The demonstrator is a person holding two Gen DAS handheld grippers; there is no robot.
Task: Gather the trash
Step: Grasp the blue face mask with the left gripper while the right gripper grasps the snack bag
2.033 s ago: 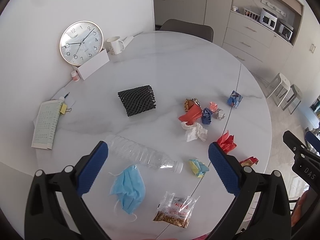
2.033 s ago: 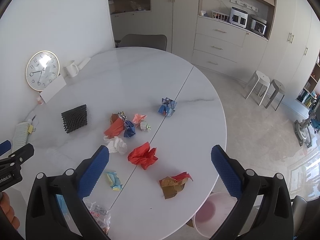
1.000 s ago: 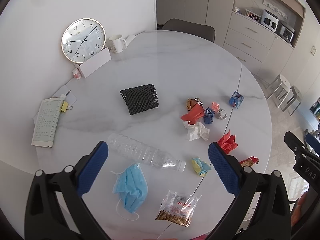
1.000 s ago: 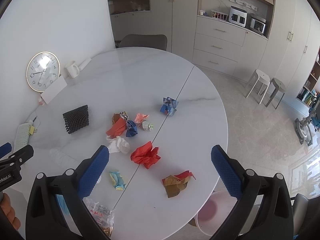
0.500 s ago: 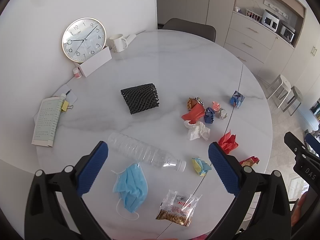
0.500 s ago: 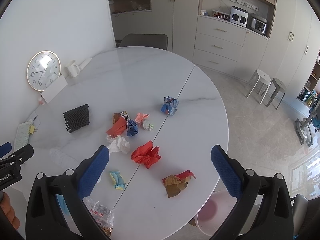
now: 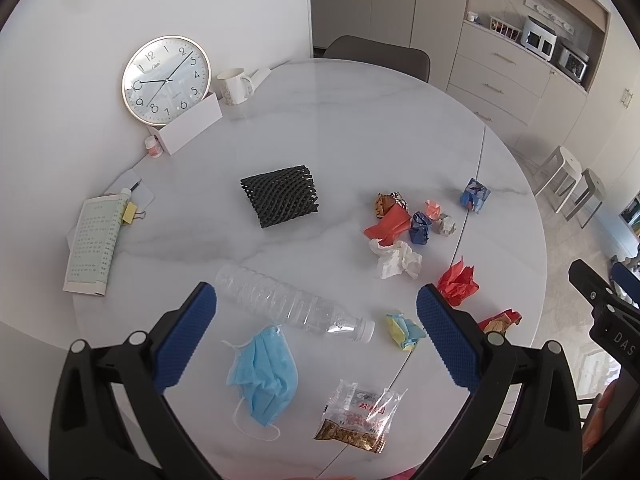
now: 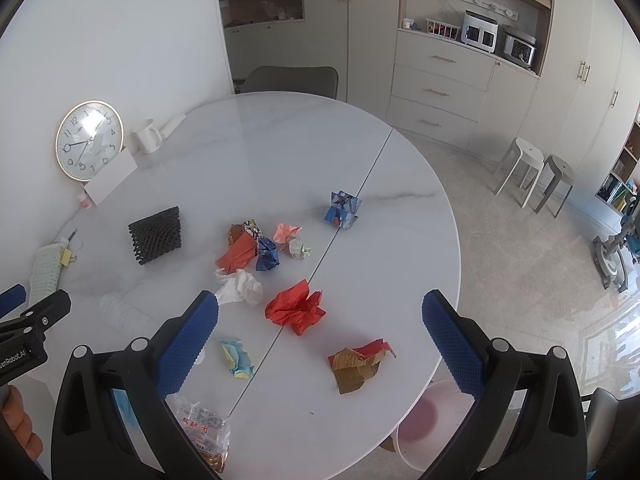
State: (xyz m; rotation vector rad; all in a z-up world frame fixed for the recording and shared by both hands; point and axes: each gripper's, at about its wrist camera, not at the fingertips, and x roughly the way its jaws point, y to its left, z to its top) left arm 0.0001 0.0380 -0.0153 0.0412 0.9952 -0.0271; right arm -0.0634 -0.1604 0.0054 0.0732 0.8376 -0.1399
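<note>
Slightly shifted since earlier: both views, litter lower in frame. Left gripper [image 7: 316, 340]: fingers spread, empty, high over table [image 7: 360, 120]; plastic bottle [image 7: 294, 306] directly ahead, long axis crosswise, cap right. Right gripper [image 8: 320, 344]: spread, empty, nearer red crumpled paper [image 8: 295, 309]; pink bin [image 8: 434, 426] below table edge.

The round table [image 7: 360, 128] has a glossy, smooth marble-look top. On it lie a clear ribbed plastic bottle [image 7: 292, 304], a soft blue cloth-like face mask [image 7: 264, 372], a black foam net sleeve [image 7: 282, 196], a crinkly transparent snack bag [image 7: 360, 416], crumpled red paper [image 8: 296, 308] and white tissue [image 7: 396, 260].
</note>
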